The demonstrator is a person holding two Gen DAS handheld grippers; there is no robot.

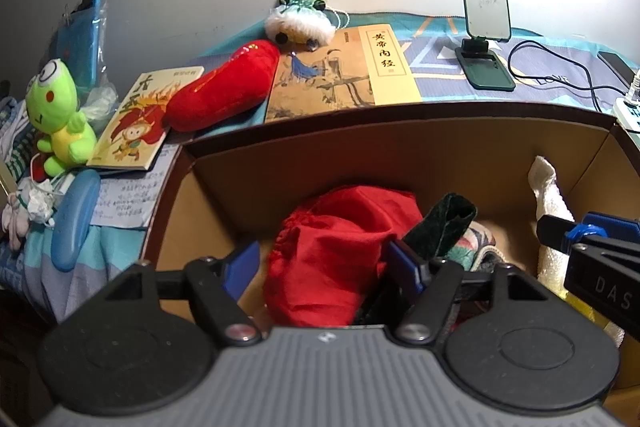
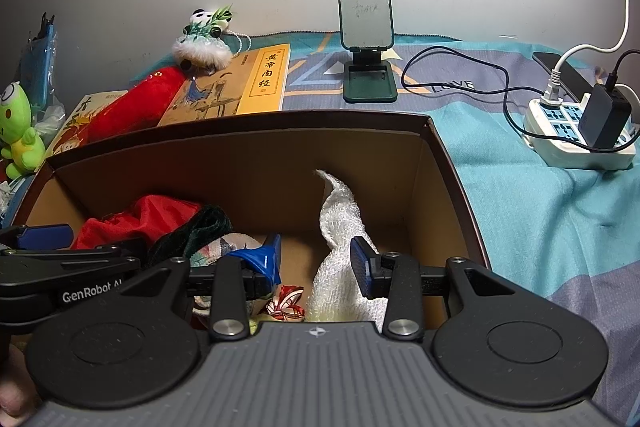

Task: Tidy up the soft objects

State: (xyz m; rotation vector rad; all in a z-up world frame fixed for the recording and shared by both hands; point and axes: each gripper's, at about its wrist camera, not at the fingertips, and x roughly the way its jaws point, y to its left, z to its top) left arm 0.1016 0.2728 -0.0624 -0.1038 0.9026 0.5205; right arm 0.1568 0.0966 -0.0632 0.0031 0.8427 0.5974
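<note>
Inside the cardboard box: left gripper spread wide astride the red cloth, pads clear of it, holding nothing. Toward the box's right wall: right gripper set narrow, white towel resting against one pad with bare box floor showing on the other side, so no firm hold to be seen. Likely trouble: lifting out now and dragging the towel over the rim by friction alone, or snagging the dark green cloth lying beside the red one. Still outside the box, beyond its far-left corner: red plush chili, green frog and panda plush. Reaching across risks knocking the books behind the box.
</note>
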